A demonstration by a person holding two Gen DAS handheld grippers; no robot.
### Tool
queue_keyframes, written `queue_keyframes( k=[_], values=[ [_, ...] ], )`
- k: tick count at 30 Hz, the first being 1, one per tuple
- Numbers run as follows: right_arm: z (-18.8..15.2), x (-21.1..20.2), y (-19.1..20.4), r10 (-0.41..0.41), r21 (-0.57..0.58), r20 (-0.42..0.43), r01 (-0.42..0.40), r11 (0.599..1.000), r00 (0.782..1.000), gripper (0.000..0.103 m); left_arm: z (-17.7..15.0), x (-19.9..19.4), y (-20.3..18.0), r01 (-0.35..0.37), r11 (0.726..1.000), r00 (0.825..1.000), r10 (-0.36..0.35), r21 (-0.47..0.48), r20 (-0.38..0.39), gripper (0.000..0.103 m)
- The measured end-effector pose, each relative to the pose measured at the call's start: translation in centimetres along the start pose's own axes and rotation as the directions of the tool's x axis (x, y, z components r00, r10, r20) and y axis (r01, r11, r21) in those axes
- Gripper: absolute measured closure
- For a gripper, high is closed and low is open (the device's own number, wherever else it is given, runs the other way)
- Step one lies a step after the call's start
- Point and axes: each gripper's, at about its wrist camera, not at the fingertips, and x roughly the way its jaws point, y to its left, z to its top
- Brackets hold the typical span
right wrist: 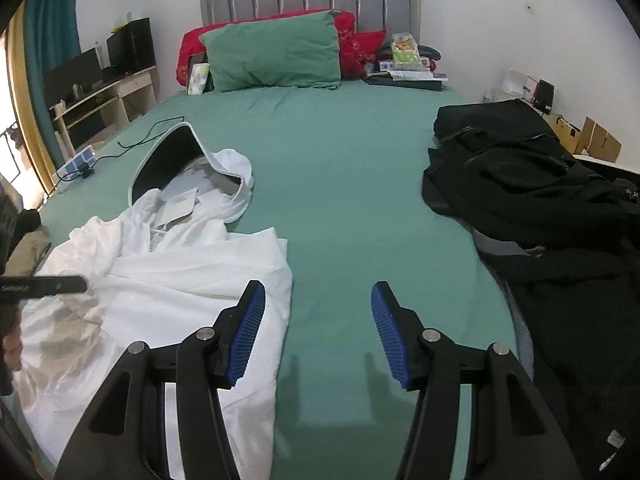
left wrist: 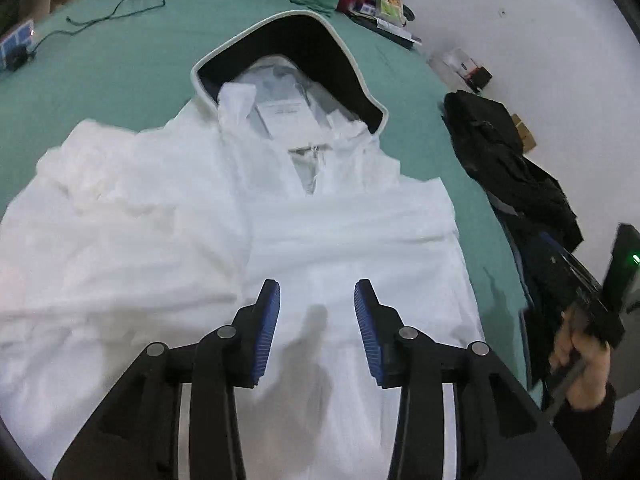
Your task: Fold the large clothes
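A white hooded garment [left wrist: 180, 232] lies flat on the green bed sheet [left wrist: 120, 64], hood with a dark lining [left wrist: 304, 48] at the far end. It also shows in the right wrist view [right wrist: 160, 280], left of centre. My left gripper [left wrist: 317, 300] is open and empty, hovering above the garment's right half. My right gripper [right wrist: 318, 308] is open and empty above the bare sheet [right wrist: 340, 208], its left finger over the garment's right edge. The right gripper's body [left wrist: 600, 300] shows at the right edge of the left wrist view.
A pile of black clothes [right wrist: 540, 208] lies on the bed's right side. A green pillow [right wrist: 276, 52] and red cushions are at the headboard. A black cable [left wrist: 116, 10] and a blue-white box [right wrist: 80, 164] lie at the left. A desk [right wrist: 104, 96] stands beyond.
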Motion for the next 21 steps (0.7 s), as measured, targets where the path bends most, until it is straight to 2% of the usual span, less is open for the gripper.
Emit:
queue_keyframes(
  k=[3,6,8,9,12,13,15,18,20,21],
  values=[
    [-0.1,0.4,0.6,-0.013,-0.030,-0.006,0.012,0.999,1.000,0.047,-0.6,-2.7,1.9,-0.055,0.998,0.998,0.053,0.037,0.041,0.054],
    [-0.3,1.5,2.3,0.005,-0.043,-0.021,-0.006,0.999,1.000,0.047,0.1,-6.9,4.6,-0.130,0.991,0.982,0.125,0.030,0.140,0.054],
    [-0.3,2.2,4.0,0.029,-0.049,-0.032,-0.030,0.998,0.999,0.047,0.8,-9.7,7.3,-0.178,0.984,0.964,0.172,0.014,0.201,0.054],
    [-0.1,2.7,5.2,0.044,-0.053,-0.041,-0.046,0.998,0.998,0.047,1.1,-10.9,8.8,-0.230,0.973,0.947,0.221,0.010,0.232,0.054],
    [0.8,3.9,10.1,0.113,-0.066,-0.042,-0.116,0.991,0.993,0.047,1.8,-11.8,12.6,-0.326,0.945,0.908,0.315,-0.005,0.277,0.054],
    [1.0,4.2,11.5,0.135,-0.075,-0.042,-0.138,0.988,0.990,0.047,1.9,-11.7,13.9,-0.338,0.941,0.903,0.330,-0.020,0.274,0.054],
    [2.2,5.3,16.8,0.197,-0.141,-0.052,-0.203,0.969,0.979,0.047,2.4,-11.1,16.2,-0.329,0.943,0.907,0.332,-0.054,0.261,0.054],
    [3.4,7.5,24.2,0.241,-0.241,-0.078,-0.253,0.937,0.967,0.047,3.4,-8.9,19.1,-0.280,0.956,0.927,0.294,-0.090,0.235,0.054],
    [4.1,9.0,28.8,0.262,-0.316,-0.089,-0.277,0.908,0.961,0.047,4.5,-7.3,20.4,-0.298,0.948,0.943,0.311,-0.113,0.122,0.054],
    [4.4,9.8,30.9,0.268,-0.353,-0.098,-0.285,0.891,0.958,0.047,4.7,-6.5,20.3,-0.285,0.953,0.950,0.295,-0.106,0.098,0.054]
  ],
)
